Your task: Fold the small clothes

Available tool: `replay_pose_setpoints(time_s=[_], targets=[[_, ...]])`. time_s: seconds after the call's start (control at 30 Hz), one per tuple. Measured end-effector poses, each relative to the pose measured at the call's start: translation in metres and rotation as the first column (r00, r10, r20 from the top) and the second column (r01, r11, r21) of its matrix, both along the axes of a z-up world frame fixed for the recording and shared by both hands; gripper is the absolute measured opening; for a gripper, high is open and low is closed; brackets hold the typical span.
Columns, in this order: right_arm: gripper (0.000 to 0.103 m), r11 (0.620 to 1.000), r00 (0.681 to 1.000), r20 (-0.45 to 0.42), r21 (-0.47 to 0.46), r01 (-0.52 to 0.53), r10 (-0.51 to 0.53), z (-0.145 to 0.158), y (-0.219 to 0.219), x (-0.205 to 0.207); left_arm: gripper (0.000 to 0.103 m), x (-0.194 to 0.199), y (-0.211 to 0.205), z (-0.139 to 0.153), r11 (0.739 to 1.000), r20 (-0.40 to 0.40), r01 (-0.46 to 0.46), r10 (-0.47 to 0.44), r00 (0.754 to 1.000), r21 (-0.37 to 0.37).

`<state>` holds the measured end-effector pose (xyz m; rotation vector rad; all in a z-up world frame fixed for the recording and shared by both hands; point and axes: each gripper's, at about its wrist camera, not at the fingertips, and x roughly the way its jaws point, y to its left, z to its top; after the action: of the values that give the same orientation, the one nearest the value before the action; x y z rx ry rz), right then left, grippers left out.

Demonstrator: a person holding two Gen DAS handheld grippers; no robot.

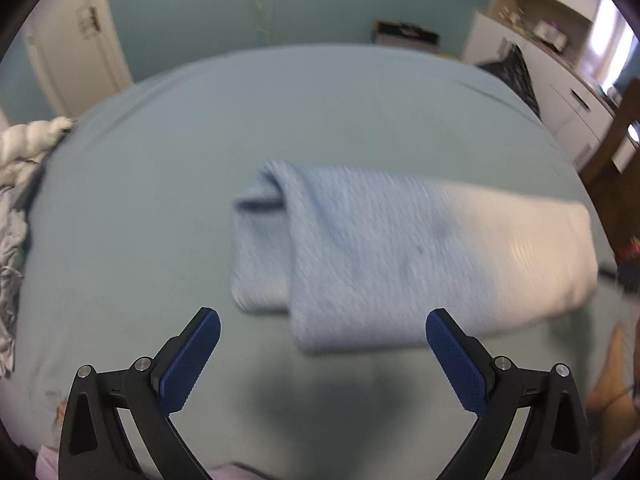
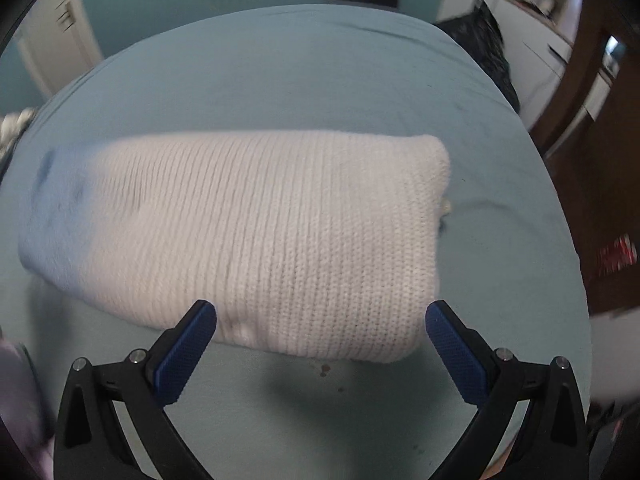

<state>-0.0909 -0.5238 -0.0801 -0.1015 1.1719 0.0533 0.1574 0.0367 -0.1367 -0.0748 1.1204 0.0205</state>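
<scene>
A folded knit garment, pale blue at its left end and white at its right, lies on the light blue bed sheet. In the left wrist view the garment (image 1: 400, 248) lies just ahead of my left gripper (image 1: 323, 322), which is open and empty above the sheet. In the right wrist view the white part of the garment (image 2: 272, 232) fills the middle. My right gripper (image 2: 321, 314) is open and empty, its blue pads (image 2: 188, 356) spread at the garment's near edge.
A pile of crumpled clothes (image 1: 16, 168) lies at the bed's left edge. A black bag (image 2: 486, 40) sits at the far right of the bed. White cabinets (image 1: 560, 80) and a wooden chair (image 1: 616, 136) stand to the right. The sheet (image 1: 140, 220) surrounds the garment.
</scene>
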Motion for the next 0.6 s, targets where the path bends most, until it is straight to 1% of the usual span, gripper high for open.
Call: replay_pose_setpoints(time_s=[0.03, 0.1, 0.17, 0.2, 0.23, 0.27, 0.3, 0.37, 0.43, 0.5, 0.6], targets=[[0.102, 0.999, 0.999, -0.008, 0.022, 0.037, -0.037, 0.01, 0.0, 0.003, 0.103, -0.004, -0.003, 0.0, 1.0, 0.003, 0.017, -0.017, 1.0, 0.01], [0.102, 0.991, 0.995, -0.03, 0.084, 0.102, -0.1, 0.033, 0.004, 0.003, 0.103, -0.013, -0.003, 0.006, 0.999, 0.037, 0.037, -0.038, 0.999, 0.029], [0.102, 0.982, 0.991, -0.032, 0.133, 0.133, -0.129, 0.056, 0.011, -0.003, 0.103, -0.02, -0.005, 0.009, 0.997, 0.055, 0.058, -0.061, 0.997, 0.054], [0.102, 0.982, 0.991, -0.022, 0.135, 0.135, -0.133, 0.066, 0.018, -0.01, 0.103, -0.022, -0.005, 0.01, 0.996, 0.058, 0.062, -0.066, 0.996, 0.06], [0.102, 0.984, 0.991, -0.016, 0.119, 0.13, -0.129, 0.073, 0.027, -0.016, 0.103, -0.024, -0.005, 0.009, 0.996, 0.06, 0.066, -0.07, 0.996, 0.065], [0.102, 0.99, 0.994, -0.028, 0.088, 0.112, -0.11, 0.077, 0.034, -0.016, 0.103, -0.026, -0.005, 0.01, 0.995, 0.059, 0.069, -0.073, 0.996, 0.068], [0.102, 0.994, 0.995, -0.048, 0.067, 0.087, -0.084, 0.076, 0.043, -0.019, 0.103, -0.025, -0.007, 0.011, 0.995, 0.057, 0.072, -0.076, 0.996, 0.071], [0.102, 0.996, 0.997, -0.066, 0.076, 0.036, -0.031, 0.073, 0.047, -0.016, 0.103, -0.028, -0.005, 0.015, 0.995, 0.055, 0.069, -0.074, 0.996, 0.077], [0.102, 0.995, 0.999, -0.046, 0.098, 0.015, -0.01, 0.067, 0.052, -0.022, 0.103, -0.028, -0.005, 0.014, 0.995, 0.054, 0.065, -0.069, 0.996, 0.075], [0.102, 0.996, 1.0, -0.025, 0.091, 0.014, -0.012, 0.053, 0.051, -0.028, 0.103, -0.026, -0.004, 0.012, 0.996, 0.052, 0.06, -0.064, 0.997, 0.072], [0.102, 1.0, 0.997, -0.07, 0.004, -0.029, 0.029, 0.026, 0.051, -0.026, 0.103, -0.019, -0.008, 0.006, 0.995, 0.038, 0.063, -0.066, 0.997, 0.081]])
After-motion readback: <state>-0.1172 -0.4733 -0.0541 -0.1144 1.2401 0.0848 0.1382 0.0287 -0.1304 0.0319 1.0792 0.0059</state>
